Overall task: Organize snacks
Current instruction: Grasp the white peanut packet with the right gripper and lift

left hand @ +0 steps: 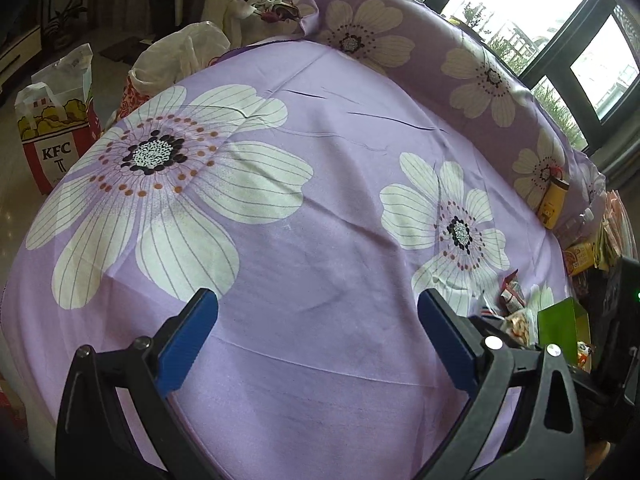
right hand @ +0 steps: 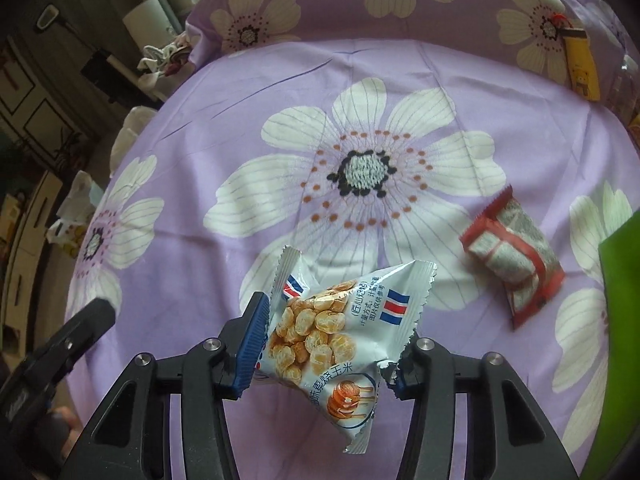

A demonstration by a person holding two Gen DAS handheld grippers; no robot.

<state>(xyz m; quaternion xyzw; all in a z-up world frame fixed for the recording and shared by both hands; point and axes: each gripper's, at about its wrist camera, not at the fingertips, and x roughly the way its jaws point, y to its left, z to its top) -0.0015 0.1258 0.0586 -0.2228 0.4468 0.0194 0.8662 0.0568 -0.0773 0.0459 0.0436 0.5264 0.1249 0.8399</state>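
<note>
My right gripper [right hand: 332,348] is shut on a white snack packet [right hand: 360,304] printed with puffed corn, which is held up off the purple floral cloth [right hand: 200,112]. One blue pad presses its left side; the other is mostly hidden behind the packet. A red-edged grey packet [right hand: 514,256] lies on the cloth to the right, and it also shows in the left wrist view [left hand: 510,292]. My left gripper [left hand: 318,298] hangs open over bare cloth [left hand: 340,200] with nothing between its blue fingers. One black finger of it [right hand: 80,328] shows at the left of the right wrist view.
A green box [right hand: 620,320] stands at the right edge, beside more snacks [left hand: 580,256]. A yellow tag-like item [right hand: 582,66] leans on the floral cushion [right hand: 400,0] at the back. A KFC bag [left hand: 56,136] and a white plastic bag [left hand: 180,52] stand on the floor beyond the cloth's left edge.
</note>
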